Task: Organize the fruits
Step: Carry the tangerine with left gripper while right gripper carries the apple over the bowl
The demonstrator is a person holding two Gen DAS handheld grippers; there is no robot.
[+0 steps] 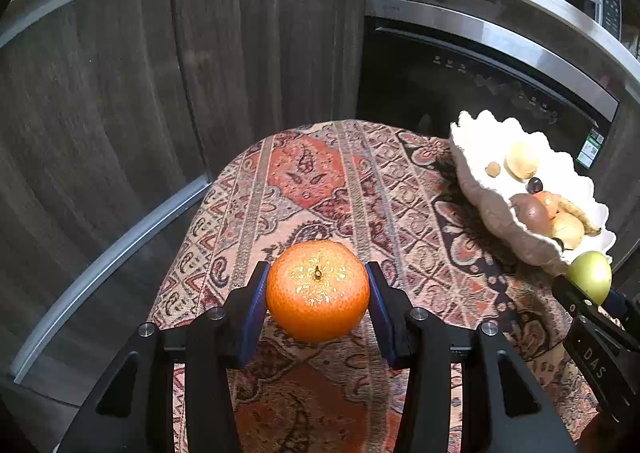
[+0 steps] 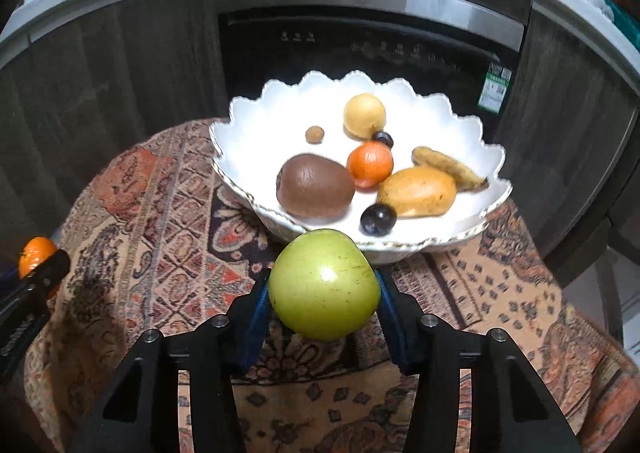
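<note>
My left gripper (image 1: 318, 293) is shut on an orange (image 1: 318, 291), its blue pads pressed to both sides, above the patterned cloth. In the right wrist view my right gripper (image 2: 323, 293) is shut on a green apple (image 2: 323, 285), held just in front of the white scalloped bowl (image 2: 256, 109). The bowl holds a kiwi (image 2: 315, 185), a small orange (image 2: 370, 164), a yellow round fruit (image 2: 364, 116), a mango (image 2: 418, 192), a banana (image 2: 448, 167) and dark grapes (image 2: 378, 219). The left wrist view shows the bowl (image 1: 476, 133) and the apple (image 1: 592, 275) at the right.
A table draped in a red and beige patterned cloth (image 2: 160, 213) bears everything. Behind it stand dark wood cabinets (image 1: 120, 93) and a black built-in appliance (image 2: 360, 49) under a white countertop. The left gripper with its orange (image 2: 34, 257) shows at the left edge of the right wrist view.
</note>
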